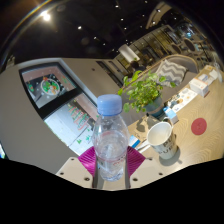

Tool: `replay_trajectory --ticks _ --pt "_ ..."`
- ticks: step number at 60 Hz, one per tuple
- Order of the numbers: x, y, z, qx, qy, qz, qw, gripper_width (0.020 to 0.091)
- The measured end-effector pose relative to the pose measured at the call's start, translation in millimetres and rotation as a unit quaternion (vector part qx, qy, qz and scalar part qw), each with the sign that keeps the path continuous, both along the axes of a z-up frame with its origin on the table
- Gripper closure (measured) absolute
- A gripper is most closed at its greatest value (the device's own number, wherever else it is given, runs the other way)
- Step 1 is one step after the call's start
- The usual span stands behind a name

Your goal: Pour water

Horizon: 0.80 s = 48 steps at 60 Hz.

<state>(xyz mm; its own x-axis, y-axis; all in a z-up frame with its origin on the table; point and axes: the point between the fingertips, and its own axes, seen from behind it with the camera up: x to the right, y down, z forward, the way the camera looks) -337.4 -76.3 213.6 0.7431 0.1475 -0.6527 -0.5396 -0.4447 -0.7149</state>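
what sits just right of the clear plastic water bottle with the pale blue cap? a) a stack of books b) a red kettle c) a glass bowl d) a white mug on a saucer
d: a white mug on a saucer stands on the table just right of the clear plastic water bottle with the pale blue cap, which is upright between the gripper fingers; a green potted plant stands behind them.

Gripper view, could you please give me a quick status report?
Tongs shut on water bottle, cap on, upright. White cup just ahead, right of the bottle. Potted plant beyond; nothing blocking.
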Motion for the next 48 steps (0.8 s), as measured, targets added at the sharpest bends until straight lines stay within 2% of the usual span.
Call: replay_trajectory --ticks 8,20,35,43,48 --pt "-16 29 16 -0.072 0.232 -0.015 0.97 0.074" --pt "-21 71 11 -0.132 0.461 -0.032 0.877 0.0743" --pt "-17 89 -7 -0.186 0.588 -0.056 0.785 0.0741" --pt "-18 86 -14 -0.195 0.571 -0.055 0.796 0.0741" --pt "-15 78 -3 -0.19 0.553 -0.047 0.81 0.0743"
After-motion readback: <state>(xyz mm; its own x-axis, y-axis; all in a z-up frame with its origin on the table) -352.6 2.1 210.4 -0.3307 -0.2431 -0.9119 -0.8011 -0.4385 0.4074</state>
